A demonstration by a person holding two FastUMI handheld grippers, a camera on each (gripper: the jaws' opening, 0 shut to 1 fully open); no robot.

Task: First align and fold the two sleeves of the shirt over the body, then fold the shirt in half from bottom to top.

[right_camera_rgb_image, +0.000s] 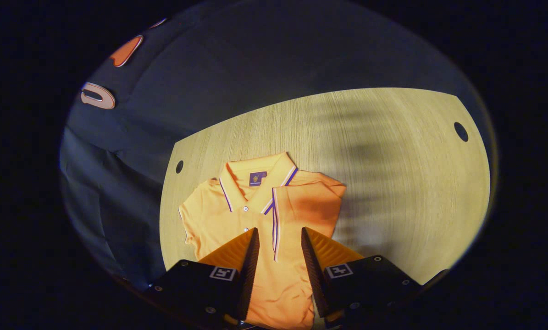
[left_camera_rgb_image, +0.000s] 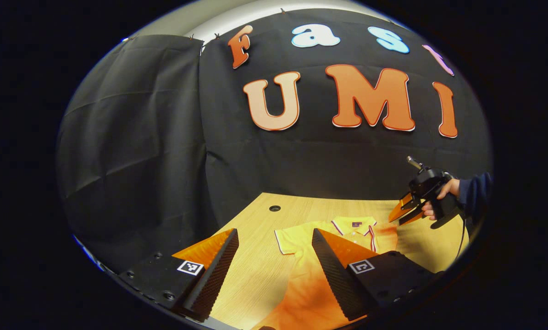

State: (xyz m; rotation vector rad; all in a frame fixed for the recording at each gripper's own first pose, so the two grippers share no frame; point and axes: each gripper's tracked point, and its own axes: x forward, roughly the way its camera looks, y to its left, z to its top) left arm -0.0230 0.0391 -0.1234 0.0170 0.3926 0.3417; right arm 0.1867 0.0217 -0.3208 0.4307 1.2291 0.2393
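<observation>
An orange polo shirt (right_camera_rgb_image: 255,215) lies flat on the wooden worktop (right_camera_rgb_image: 393,183), collar toward the far edge where the black cloth wall (left_camera_rgb_image: 131,137) stands. In the right gripper view, 1 sleeve (right_camera_rgb_image: 308,201) is folded over the body, its striped cuff running down the middle of the chest just beside the button placket; the other sleeve (right_camera_rgb_image: 192,224) lies spread out to the side, flat on the wood. The collar (right_camera_rgb_image: 255,176) is trimmed with thin stripes and shows a small dark label inside the neck. The right claw (right_camera_rgb_image: 279,238) hovers above the lower body of the shirt, fingers apart with cloth visible in the gap, clamped on nothing. In the left gripper view, the left claw (left_camera_rgb_image: 274,243) is held above the worktop near the spread sleeve, fingers wide apart and empty, the shirt (left_camera_rgb_image: 329,238) lying beyond and beneath the gap. The same view shows the right claw (left_camera_rgb_image: 406,211) farther off, held in a hand (left_camera_rgb_image: 439,199) with a dark sleeve (left_camera_rgb_image: 475,190), raised above the shirt on the far side of the collar. 2 round holes (right_camera_rgb_image: 179,166) (right_camera_rgb_image: 461,131) pierce the worktop near its far corners; the shirt lies closer to the 1st.
</observation>
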